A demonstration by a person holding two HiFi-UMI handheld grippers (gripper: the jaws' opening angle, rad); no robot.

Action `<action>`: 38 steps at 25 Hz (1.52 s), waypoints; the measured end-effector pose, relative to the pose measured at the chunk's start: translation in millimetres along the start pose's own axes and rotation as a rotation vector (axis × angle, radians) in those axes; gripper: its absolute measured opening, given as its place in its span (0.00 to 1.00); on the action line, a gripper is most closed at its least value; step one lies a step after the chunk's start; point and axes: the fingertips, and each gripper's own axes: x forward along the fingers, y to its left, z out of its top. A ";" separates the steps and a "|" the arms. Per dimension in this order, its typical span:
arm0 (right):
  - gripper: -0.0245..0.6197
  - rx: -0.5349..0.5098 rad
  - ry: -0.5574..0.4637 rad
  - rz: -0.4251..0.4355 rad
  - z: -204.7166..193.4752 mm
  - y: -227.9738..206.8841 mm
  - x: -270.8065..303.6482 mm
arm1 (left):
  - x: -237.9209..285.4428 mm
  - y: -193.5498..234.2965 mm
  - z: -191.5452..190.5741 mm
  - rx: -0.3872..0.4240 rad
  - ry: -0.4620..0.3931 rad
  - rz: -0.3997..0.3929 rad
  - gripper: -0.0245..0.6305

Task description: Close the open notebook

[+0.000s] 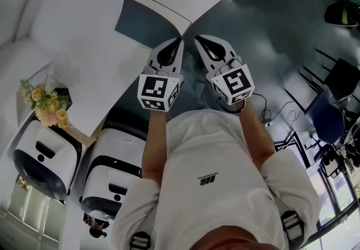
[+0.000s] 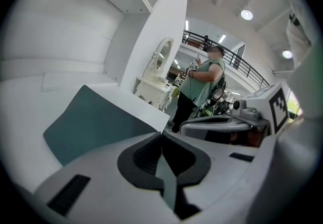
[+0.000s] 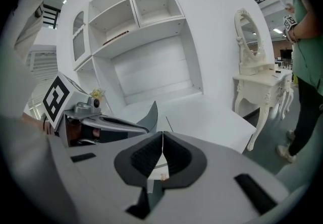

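Head view: my left gripper and right gripper both closed, empty, just beside teal notebook on white surface.

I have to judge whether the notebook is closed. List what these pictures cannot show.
1. Head view: the notebook's near corner is hidden behind the left gripper.
2. Left gripper view: its near edge is hidden by that gripper's own body, so open or shut cannot be told.
3. Right gripper view: only a dark sliver of it shows beside the left gripper.
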 end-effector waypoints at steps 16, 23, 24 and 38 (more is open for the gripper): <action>0.03 0.034 0.015 -0.037 -13.4 -20.5 6.0 | 28.5 4.6 -5.9 -0.001 0.027 -0.028 0.04; 0.03 0.048 0.016 -0.050 -16.6 -26.9 6.1 | 36.7 3.8 -5.3 0.001 0.029 -0.043 0.04; 0.03 0.049 0.017 -0.052 -17.6 -28.3 6.1 | 38.5 4.0 -5.3 0.002 0.029 -0.045 0.04; 0.03 0.066 0.013 -0.091 -23.5 -49.3 6.9 | 60.3 4.1 -10.8 0.027 0.055 -0.059 0.04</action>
